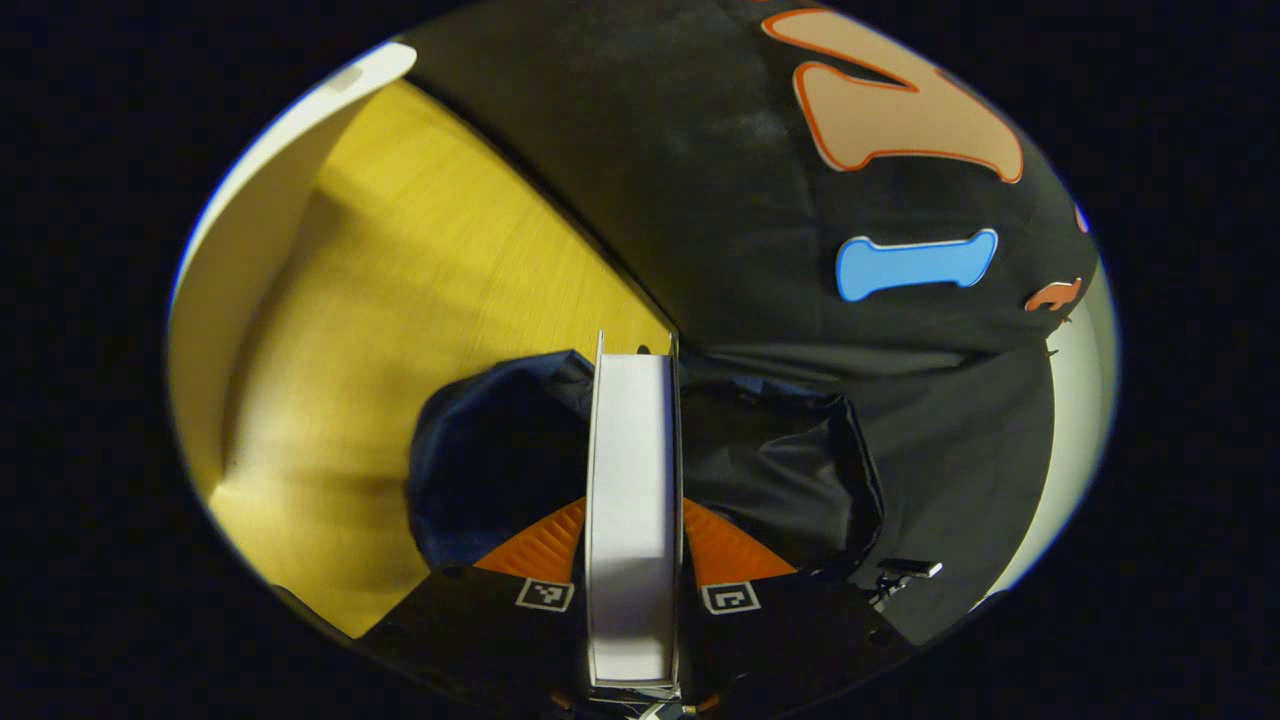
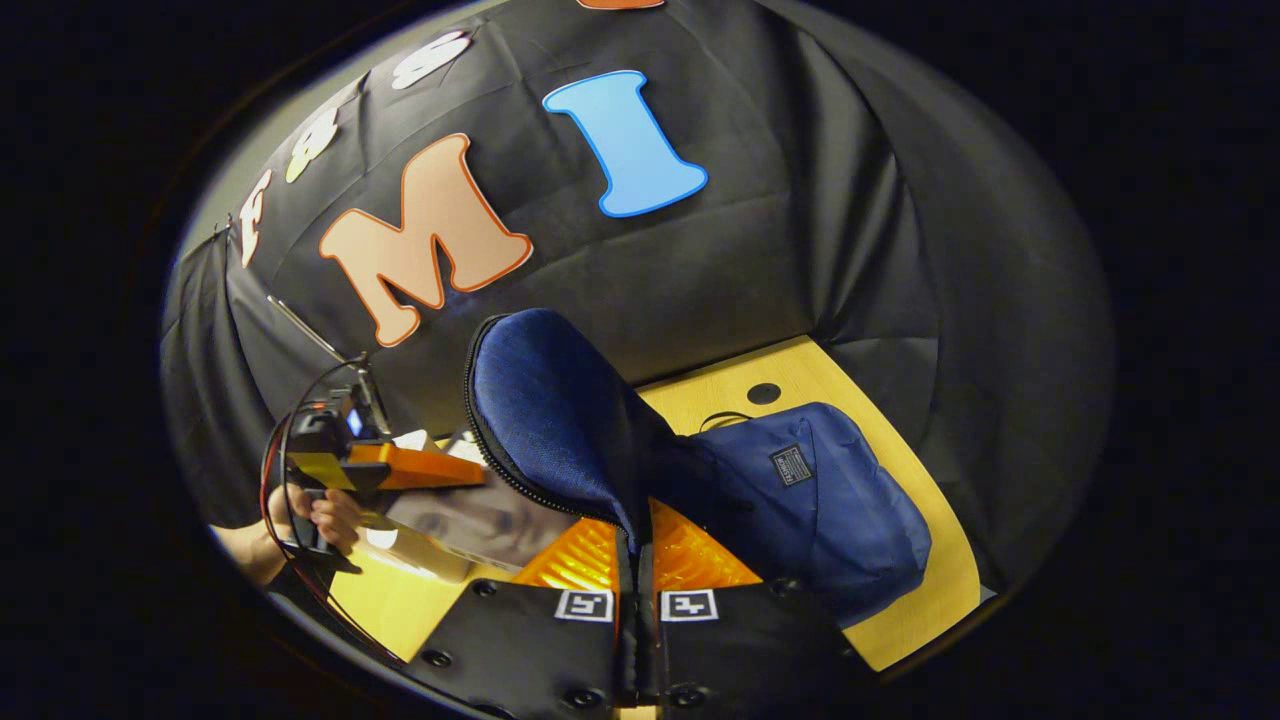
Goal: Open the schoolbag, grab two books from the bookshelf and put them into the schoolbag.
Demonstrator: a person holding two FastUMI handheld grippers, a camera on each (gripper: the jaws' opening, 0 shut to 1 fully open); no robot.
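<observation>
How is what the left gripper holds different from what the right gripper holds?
The left gripper pinches a stiff white book, held edge-on above the open schoolbag; the right gripper pinches the schoolbag's soft blue flap, lifting it up. The book stays flat and straight; the flap bends and droops. Both grippers are shut on something.

The schoolbag (image 2: 830, 510) is dark navy blue with a fine woven texture; its raised flap (image 2: 545, 400) is the same blue, edged by a black zipper. A small black patch (image 2: 790, 465) sits on the bag's front. The worktop (image 2: 900, 620) is warm yellow wood with a faint grain and one black round hole (image 2: 763, 393). The book (image 1: 630, 510) shows a white, plain page edge between thin pale covers. In the left gripper view the bag's open mouth (image 1: 780, 470) looks near black inside.
</observation>
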